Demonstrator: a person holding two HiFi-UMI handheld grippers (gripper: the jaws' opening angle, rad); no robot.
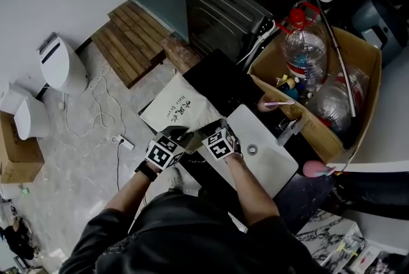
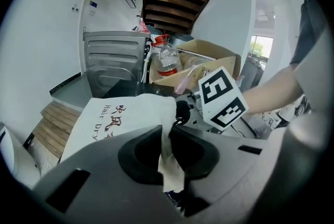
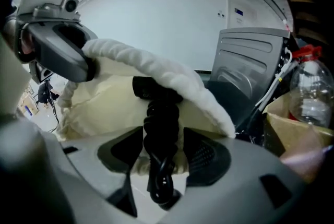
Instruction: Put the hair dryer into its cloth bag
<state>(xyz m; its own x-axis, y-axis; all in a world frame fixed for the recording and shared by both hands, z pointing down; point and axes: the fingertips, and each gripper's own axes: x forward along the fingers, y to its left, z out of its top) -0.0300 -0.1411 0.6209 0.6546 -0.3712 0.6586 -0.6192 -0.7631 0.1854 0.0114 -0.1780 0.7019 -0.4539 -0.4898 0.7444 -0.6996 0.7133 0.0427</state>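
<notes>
Right tongs [image 3: 164, 151], released, straddled the black cord [image 3: 162, 118]; left tongs [image 2: 168, 151] clenched the bag [image 2: 117, 121] by its rim. Unheld, the cord might slip out.

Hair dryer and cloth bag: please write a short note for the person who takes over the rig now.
Left gripper: shut on the rim of the cloth bag, holding the mouth open.
Right gripper: open, the coiled cord between its jaws.
Done: the black hair dryer is in the bag mouth.
To do: push the cord in fully, then let go of the bag.
</notes>
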